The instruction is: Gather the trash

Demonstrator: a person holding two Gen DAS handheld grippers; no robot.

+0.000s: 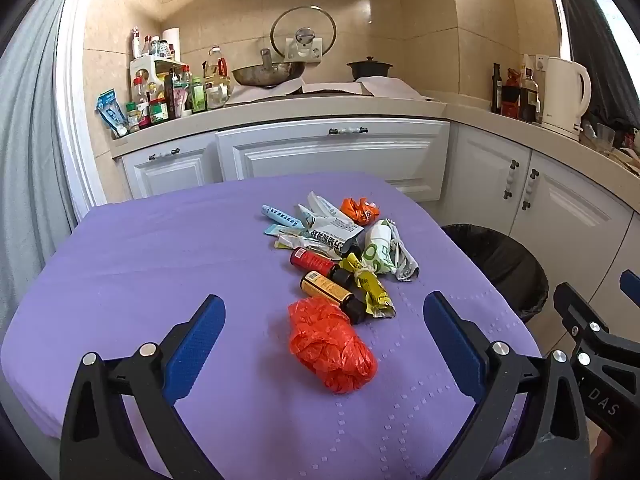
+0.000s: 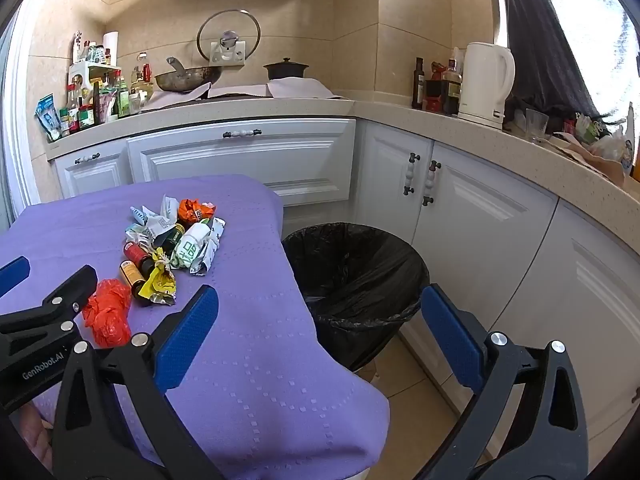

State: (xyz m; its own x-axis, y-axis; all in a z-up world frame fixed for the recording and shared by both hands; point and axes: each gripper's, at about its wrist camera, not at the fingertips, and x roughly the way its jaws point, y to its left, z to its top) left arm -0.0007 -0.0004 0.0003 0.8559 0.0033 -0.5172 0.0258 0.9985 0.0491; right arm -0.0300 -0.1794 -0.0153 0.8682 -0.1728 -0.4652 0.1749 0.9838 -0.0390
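Trash pile (image 1: 336, 248) beyond left tool (image 1: 324, 320)

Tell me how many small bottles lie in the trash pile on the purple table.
3 can be seen: a yellow-label bottle beside the red bag, a red-label bottle behind it, and a green-label one under the wrappers. More may be hidden.

Each hand-held gripper, left (image 1: 324, 340) and right (image 2: 320, 328), has black plastic arms, silver round screws at the joints and ribbed blue pads (image 1: 196, 344). White "GenRobot.AI" lettering marks the left one's side.
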